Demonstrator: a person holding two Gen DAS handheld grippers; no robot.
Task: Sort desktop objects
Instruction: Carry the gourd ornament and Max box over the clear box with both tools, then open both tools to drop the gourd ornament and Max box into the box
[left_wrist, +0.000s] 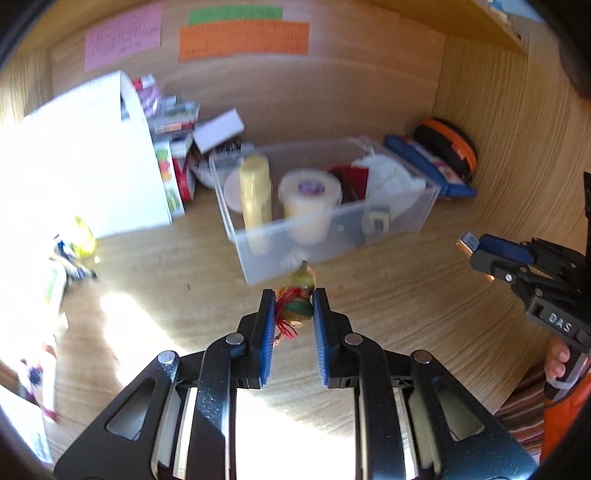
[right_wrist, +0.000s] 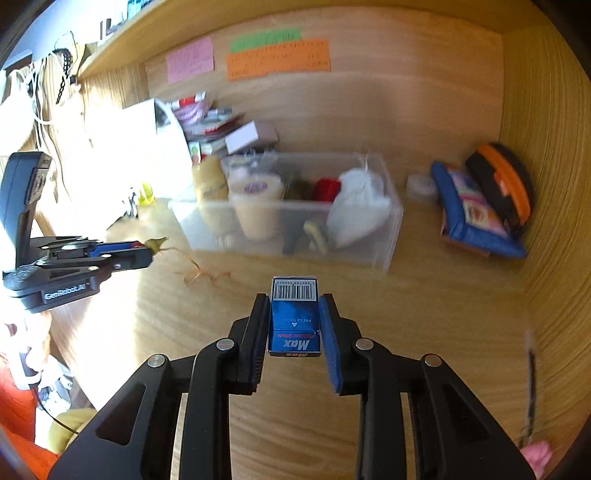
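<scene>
My left gripper (left_wrist: 294, 295) is shut on a small green gourd charm (left_wrist: 299, 299) with red tassel threads, held above the desk just in front of the clear plastic bin (left_wrist: 332, 236). It also shows in the right wrist view (right_wrist: 147, 251) at the left, with the charm (right_wrist: 155, 243) at its tip. My right gripper (right_wrist: 294, 301) is shut on a blue Max staple box (right_wrist: 294, 317) with a barcode end, held above the desk in front of the bin (right_wrist: 288, 225). The right gripper shows in the left wrist view (left_wrist: 476, 251) at the right edge with the box end (left_wrist: 467, 242).
The bin holds a yellow bottle (left_wrist: 255, 199), a tape roll (left_wrist: 309, 192), a white pouch (left_wrist: 388, 177) and small items. A white box (left_wrist: 85, 158) and stacked packets (left_wrist: 173, 122) stand at the left. A blue pouch (right_wrist: 469, 210) and orange-black case (right_wrist: 502, 181) lean at the right wall.
</scene>
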